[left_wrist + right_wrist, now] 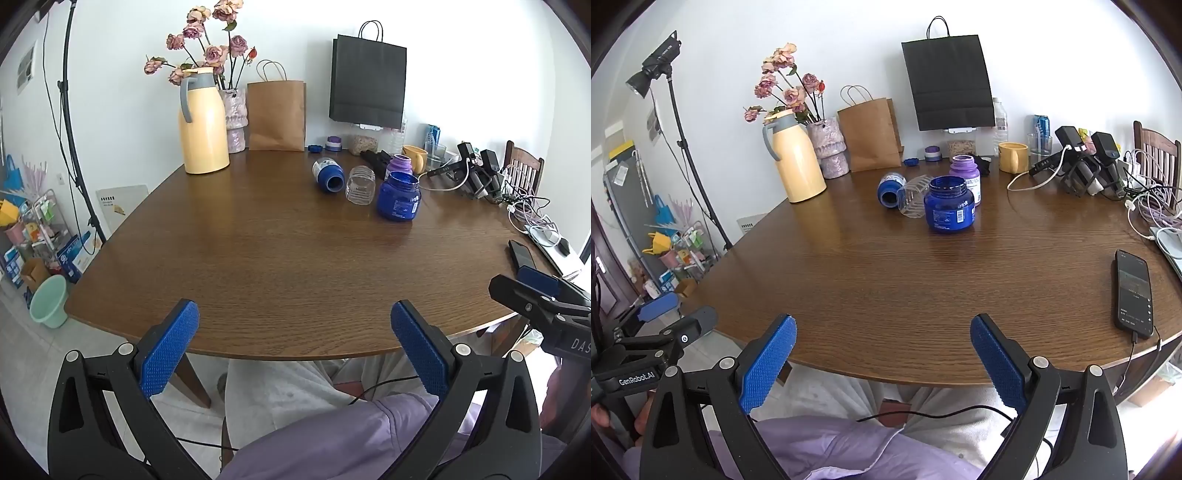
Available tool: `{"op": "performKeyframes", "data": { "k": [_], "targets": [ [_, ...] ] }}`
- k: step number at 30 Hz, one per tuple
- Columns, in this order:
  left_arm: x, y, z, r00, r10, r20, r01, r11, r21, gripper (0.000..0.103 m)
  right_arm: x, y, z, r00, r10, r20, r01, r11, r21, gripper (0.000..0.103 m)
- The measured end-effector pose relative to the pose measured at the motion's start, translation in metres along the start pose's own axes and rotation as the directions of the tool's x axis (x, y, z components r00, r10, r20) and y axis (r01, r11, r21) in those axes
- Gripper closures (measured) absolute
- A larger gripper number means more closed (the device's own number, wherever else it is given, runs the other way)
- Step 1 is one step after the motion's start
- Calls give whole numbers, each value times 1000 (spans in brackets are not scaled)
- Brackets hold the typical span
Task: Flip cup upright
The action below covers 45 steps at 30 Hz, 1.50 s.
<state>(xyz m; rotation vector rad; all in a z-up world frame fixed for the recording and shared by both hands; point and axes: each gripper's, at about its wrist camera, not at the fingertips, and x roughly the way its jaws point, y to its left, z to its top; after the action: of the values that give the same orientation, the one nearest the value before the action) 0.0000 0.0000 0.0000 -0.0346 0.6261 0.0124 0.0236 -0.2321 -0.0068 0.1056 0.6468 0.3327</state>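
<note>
A clear ribbed cup (pixel 360 184) lies on its side far back on the brown table (pixel 277 258), between a blue jar lying on its side (pixel 328 174) and an upright dark blue jar (pixel 399 197). In the right wrist view the clear cup (pixel 913 201), the lying blue jar (pixel 891 190) and the upright blue jar (pixel 949 208) show the same way. A purple jar (pixel 966 175) stands behind. My left gripper (pixel 294 347) is open and empty at the table's near edge. My right gripper (pixel 882 360) is open and empty there too, also seen in the left view (pixel 535 291).
A yellow thermos (pixel 203 122), a flower vase (pixel 234 122), a brown paper bag (pixel 277 116) and a black bag (pixel 367 81) stand at the back. A yellow mug (pixel 1013 157), chargers and cables (pixel 1086 166) and a phone (pixel 1133 293) are at the right.
</note>
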Motion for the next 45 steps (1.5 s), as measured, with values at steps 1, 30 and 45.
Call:
{"op": "performKeyframes", "data": {
  "k": [1,30,45],
  "targets": [
    [0,0,0,1000,0,1,0,1000,0,0,0,0,0,1000,1,2,-1,1000,1,5],
    [-4,5,-4,1000,-1,-7,1,1000,5,0,1,1,0,1000,3,-4,-3,1000,6,5],
    [-2,8,-3,1000,-1,-10,1,1000,5,0,0,0,0,1000,3,-4,-3,1000,6,5]
  ]
}}
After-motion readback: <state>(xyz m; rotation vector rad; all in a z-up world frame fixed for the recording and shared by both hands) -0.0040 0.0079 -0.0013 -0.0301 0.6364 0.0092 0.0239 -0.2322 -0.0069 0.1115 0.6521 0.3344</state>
